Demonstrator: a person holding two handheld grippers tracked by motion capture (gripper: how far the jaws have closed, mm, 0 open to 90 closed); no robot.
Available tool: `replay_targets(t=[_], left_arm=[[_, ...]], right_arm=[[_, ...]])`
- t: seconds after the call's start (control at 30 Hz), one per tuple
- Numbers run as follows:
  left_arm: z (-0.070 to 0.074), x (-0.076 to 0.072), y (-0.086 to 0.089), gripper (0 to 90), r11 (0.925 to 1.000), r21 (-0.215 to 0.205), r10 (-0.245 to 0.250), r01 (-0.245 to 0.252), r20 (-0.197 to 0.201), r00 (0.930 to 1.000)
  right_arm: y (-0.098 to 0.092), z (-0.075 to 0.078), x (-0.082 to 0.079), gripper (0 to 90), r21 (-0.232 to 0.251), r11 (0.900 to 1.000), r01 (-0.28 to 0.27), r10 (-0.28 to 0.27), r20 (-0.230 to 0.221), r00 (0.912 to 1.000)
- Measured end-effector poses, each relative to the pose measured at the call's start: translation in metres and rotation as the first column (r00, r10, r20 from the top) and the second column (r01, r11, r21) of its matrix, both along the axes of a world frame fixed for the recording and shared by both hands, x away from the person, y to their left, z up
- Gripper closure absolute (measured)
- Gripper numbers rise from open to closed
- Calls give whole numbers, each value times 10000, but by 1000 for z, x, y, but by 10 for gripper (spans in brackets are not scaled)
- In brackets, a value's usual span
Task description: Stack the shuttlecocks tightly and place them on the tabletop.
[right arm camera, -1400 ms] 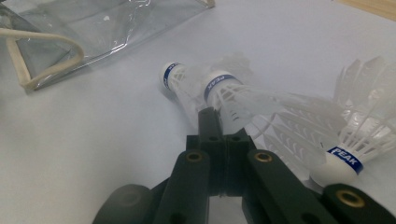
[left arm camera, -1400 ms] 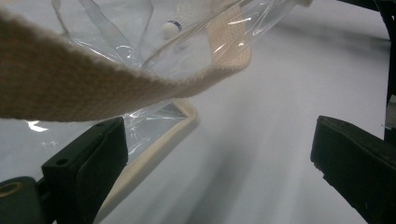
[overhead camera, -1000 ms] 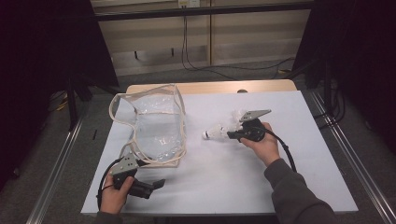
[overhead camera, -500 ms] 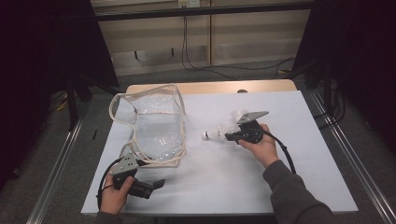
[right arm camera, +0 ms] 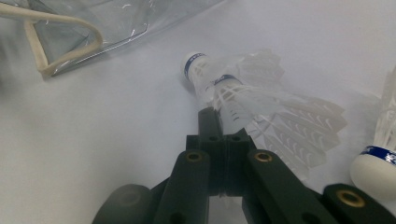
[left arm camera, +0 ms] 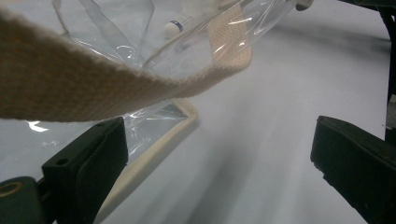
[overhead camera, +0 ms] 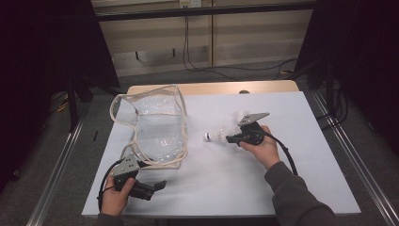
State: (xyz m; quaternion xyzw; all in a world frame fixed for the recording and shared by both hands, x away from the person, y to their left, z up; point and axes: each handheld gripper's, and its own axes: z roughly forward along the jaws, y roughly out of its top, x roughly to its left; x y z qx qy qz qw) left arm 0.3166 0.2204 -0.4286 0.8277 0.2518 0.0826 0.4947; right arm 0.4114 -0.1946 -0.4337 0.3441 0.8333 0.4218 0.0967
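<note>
Shuttlecock pinched at the table's middle, clear bag lying to its left.

Nearest, the left gripper [overhead camera: 141,187] rests by the table's [overhead camera: 221,193] front edge, jaws wide apart and holding nothing, just beside the clear bag's [overhead camera: 155,129] woven strap [left arm camera: 93,88]. Farther in, the right gripper [right arm camera: 219,135] has its jaws clamped together on a white shuttlecock [right arm camera: 233,91], cork end pointing toward the bag. A second shuttlecock [right arm camera: 380,154] lies beside it.

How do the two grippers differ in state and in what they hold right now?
The right gripper is shut on a shuttlecock, gripping its feather skirt; the left gripper stands open with nothing between its jaws. The right gripper sits mid-table, the left gripper at the near corner of the clear bag. Both are black, hand-held and low over the white table.
</note>
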Motion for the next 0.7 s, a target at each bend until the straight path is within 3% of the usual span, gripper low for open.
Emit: replay_targets(t=[0.7], left_arm=[[0, 0, 0, 39, 10000, -55, 1, -1, 5, 10000]], right_arm=[[-1, -4, 5, 895, 78, 9999, 108, -108, -48, 9999]])
